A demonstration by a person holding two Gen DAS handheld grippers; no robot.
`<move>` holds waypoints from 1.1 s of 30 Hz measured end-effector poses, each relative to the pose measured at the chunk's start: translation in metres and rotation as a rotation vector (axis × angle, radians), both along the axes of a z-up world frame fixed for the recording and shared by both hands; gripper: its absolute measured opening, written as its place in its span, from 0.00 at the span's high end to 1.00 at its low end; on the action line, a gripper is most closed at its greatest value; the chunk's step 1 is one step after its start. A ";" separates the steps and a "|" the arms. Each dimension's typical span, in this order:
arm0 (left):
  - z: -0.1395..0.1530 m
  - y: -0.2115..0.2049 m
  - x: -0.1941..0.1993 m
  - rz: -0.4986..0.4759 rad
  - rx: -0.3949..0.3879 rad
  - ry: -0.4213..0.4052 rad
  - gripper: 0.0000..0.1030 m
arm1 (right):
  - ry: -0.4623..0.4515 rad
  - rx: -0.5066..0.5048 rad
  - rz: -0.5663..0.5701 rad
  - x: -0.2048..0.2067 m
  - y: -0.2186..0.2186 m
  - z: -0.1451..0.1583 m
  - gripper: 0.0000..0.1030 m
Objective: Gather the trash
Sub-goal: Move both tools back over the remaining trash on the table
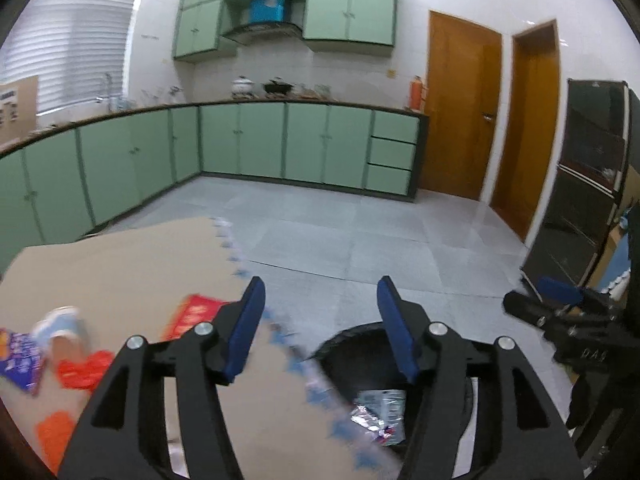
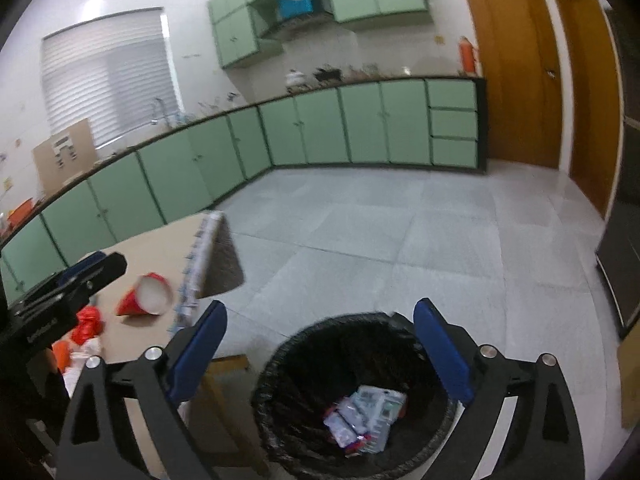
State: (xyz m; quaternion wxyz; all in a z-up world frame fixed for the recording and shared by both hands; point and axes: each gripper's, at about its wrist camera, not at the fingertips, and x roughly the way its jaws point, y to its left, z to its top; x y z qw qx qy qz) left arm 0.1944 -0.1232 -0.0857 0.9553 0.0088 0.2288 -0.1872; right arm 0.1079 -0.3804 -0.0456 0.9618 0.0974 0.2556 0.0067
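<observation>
Some trash already down in the black-lined bin point(image 2: 352, 396): shiny silver wrappers point(image 2: 366, 416) at the bottom, right under and between the right gripper point(image 2: 320, 354) jaws. Both pairs of jaws spread wide and holding nothing, nothing between the blue pads. Left gripper point(image 1: 320, 330) hanging over the bench point(image 1: 120, 264) edge, bin rim just below its right jaw. More still to pick up, by the look of it: red paper cup point(image 2: 146, 295) tipped on its side on the bench, off to the left of the right jaws, past the left gripper's black body. Cup's long line running slanted, white open mouth turned up and right, toward the bench edge, narrow bottom toward the lower left. Also red and orange scraps point(image 1: 82, 370) and a purple packet point(image 1: 20, 360), left of the left jaws, too blurry to name. Job only partly done, probably.
</observation>
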 end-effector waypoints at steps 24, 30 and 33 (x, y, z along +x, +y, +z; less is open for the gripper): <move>-0.026 0.205 -0.077 0.413 0.086 0.030 0.38 | -0.001 -0.066 0.364 0.002 0.234 -0.047 0.09; -0.035 0.216 -0.080 0.426 0.079 0.047 0.38 | 0.059 -0.079 0.354 0.007 0.242 -0.061 0.09; -0.041 0.217 -0.080 0.425 0.074 0.055 0.38 | 0.087 -0.076 0.355 0.010 0.245 -0.066 0.11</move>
